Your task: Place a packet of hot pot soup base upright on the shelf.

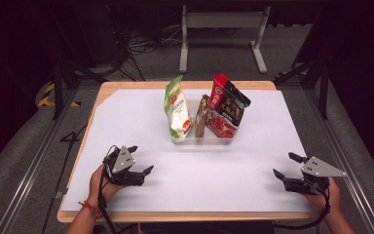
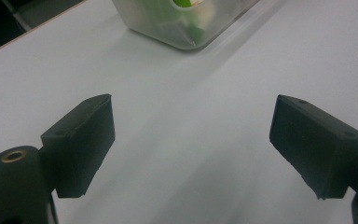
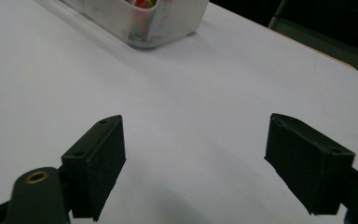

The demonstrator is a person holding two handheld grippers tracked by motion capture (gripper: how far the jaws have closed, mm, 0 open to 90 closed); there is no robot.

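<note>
Dark floor and cable clutter surround my workspace, and a white sheet covers most of the wooden desk (image 1: 102, 90). Toward the far middle of that sheet stands a clear plastic bin (image 1: 203, 139) with three packets upright in it: a green-and-white bag (image 1: 177, 109) at its left end, a slim brown packet (image 1: 202, 117) in the middle, and a red-and-black pouch (image 1: 226, 109) at its right end, leaning a little outward.

I have the left gripper (image 1: 139, 158) resting low near the front left of the sheet, jaws spread wide with nothing between them; in the left gripper view the bin's frosted corner (image 2: 182, 28) sits ahead, well apart from the fingertips (image 2: 81, 140).

My right gripper (image 1: 285, 165) sits near the front right edge, jaws likewise wide apart and empty. From the right gripper view the bin's other corner (image 3: 154, 23) lies ahead, with bare white sheet between it and the pads (image 3: 307, 158).
</note>
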